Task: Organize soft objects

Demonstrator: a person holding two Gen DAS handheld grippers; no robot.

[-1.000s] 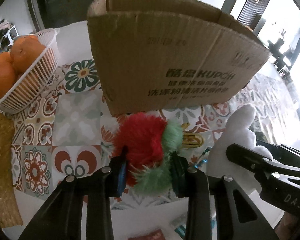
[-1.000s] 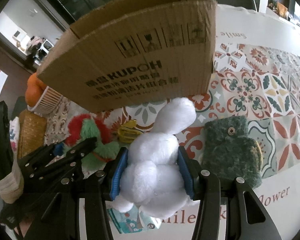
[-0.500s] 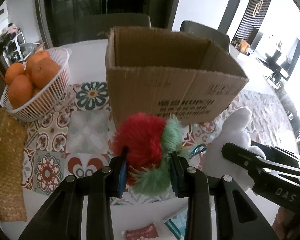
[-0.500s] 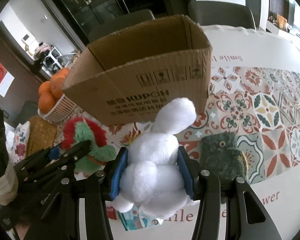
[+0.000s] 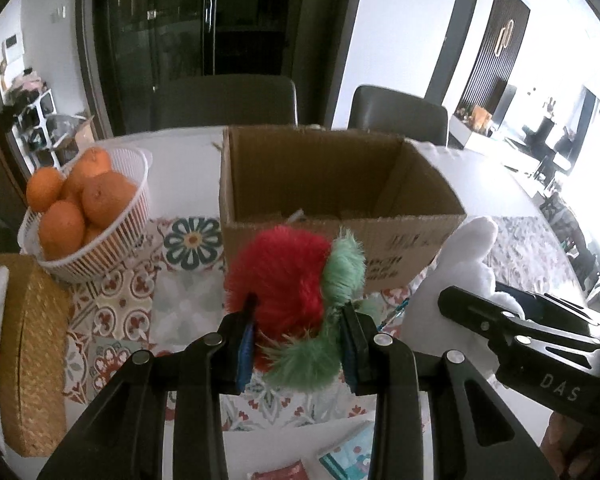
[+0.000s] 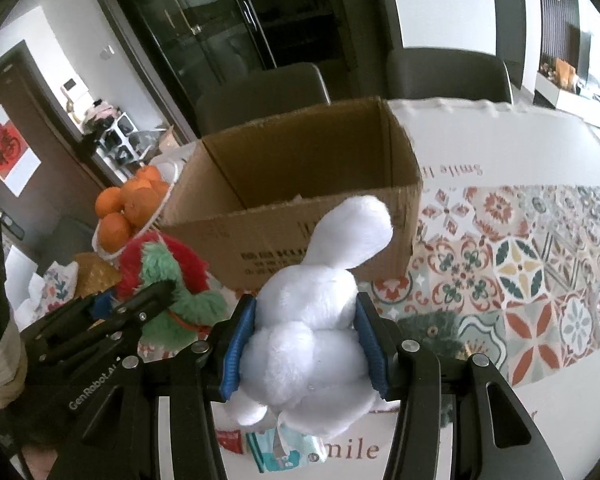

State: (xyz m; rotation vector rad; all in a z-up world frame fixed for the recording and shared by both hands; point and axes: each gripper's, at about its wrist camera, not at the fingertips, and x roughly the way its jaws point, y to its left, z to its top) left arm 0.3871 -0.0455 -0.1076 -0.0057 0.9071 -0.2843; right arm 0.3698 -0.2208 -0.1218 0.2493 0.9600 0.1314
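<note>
- Fluffy red-and-green plush toy (image 5: 296, 288) sat clamped in my left tongs (image 5: 298, 344), raised before the open brown cardboard box (image 5: 332, 184).
- White plush rabbit (image 6: 316, 320) was squeezed in my right tongs (image 6: 304, 354), alongside.

1. The cardboard box (image 5: 340, 200) stands at frame centre in both views, its top open; the opening is unobstructed from above, though something small lies on its floor.
2. Its near wall rises directly ahead of the left tongs (image 5: 298, 342) and right tongs (image 6: 306, 350), blocking a level approach.
3. Left of the box in the left view, the white basket of oranges (image 5: 100, 216) and a woven mat (image 5: 32, 356) crowd that side.
4. Between basket and box, a strip of patterned surface (image 5: 184, 292) lies bare.
5. In the right view, a dark green pouch (image 6: 436, 332) lies lower right of the box; beyond it the surface is open.
6. The two tongs sit side by side, near each other.
</note>
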